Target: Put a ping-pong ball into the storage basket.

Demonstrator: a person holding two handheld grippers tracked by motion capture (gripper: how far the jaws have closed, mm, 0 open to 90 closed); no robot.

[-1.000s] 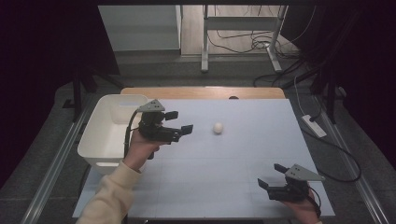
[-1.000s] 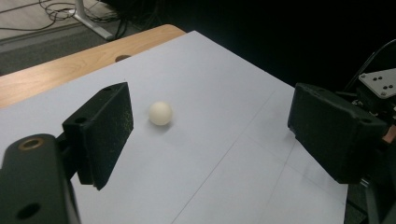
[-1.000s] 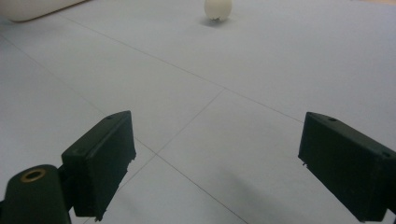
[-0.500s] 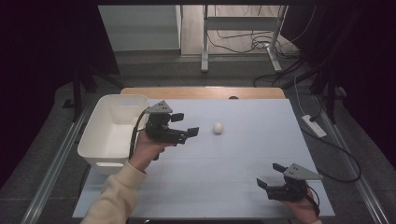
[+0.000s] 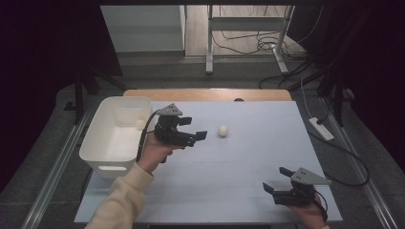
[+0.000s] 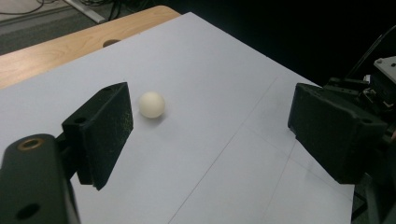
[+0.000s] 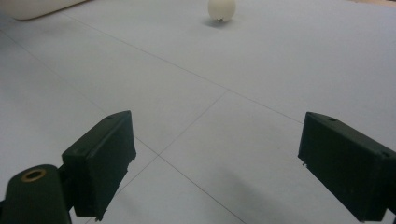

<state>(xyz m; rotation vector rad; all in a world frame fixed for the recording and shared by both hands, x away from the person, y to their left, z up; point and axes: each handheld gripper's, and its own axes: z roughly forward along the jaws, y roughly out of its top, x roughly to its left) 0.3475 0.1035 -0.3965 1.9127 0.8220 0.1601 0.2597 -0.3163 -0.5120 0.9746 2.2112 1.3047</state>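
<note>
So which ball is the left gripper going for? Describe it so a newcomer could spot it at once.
Start at the pale blue table. Left of it stands a white bin with one ball inside. The one meant is the small cream ball lying alone on the open surface, just beyond the open left gripper and apart from it.

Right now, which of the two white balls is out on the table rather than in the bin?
The white ball lying on the pale blue table, just ahead of the left gripper. The other ball sits inside the white bin.
</note>
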